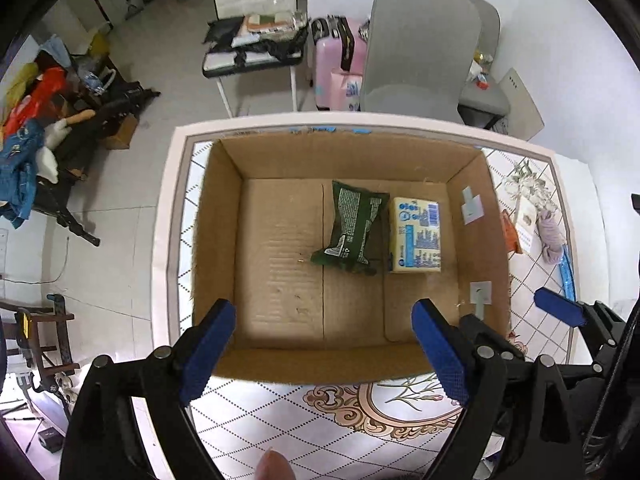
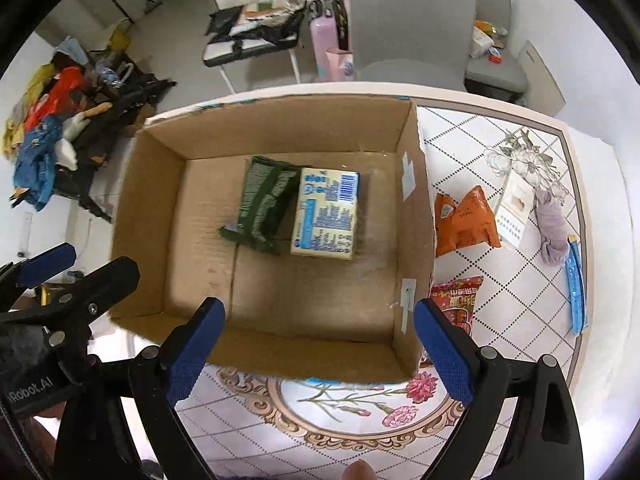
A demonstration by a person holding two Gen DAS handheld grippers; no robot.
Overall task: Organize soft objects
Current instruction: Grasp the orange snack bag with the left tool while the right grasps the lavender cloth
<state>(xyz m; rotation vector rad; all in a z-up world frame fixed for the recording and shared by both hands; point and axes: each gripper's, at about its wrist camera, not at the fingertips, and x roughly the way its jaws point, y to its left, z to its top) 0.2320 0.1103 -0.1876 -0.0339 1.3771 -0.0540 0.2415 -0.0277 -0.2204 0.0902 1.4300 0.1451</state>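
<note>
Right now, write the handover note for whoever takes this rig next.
Left gripper: open, holding nothing, above the near edge of the cardboard box.
Right gripper: open, holding nothing, also above the near edge.
Done: green packet and yellow pack lie side by side on the box floor.
Left: orange packet, red packet, white packet and purple cloth roll lie on the table to the box's right. A blue strip lies beyond them.
Suggested next: probably the red packet, nearest the right gripper.
</note>
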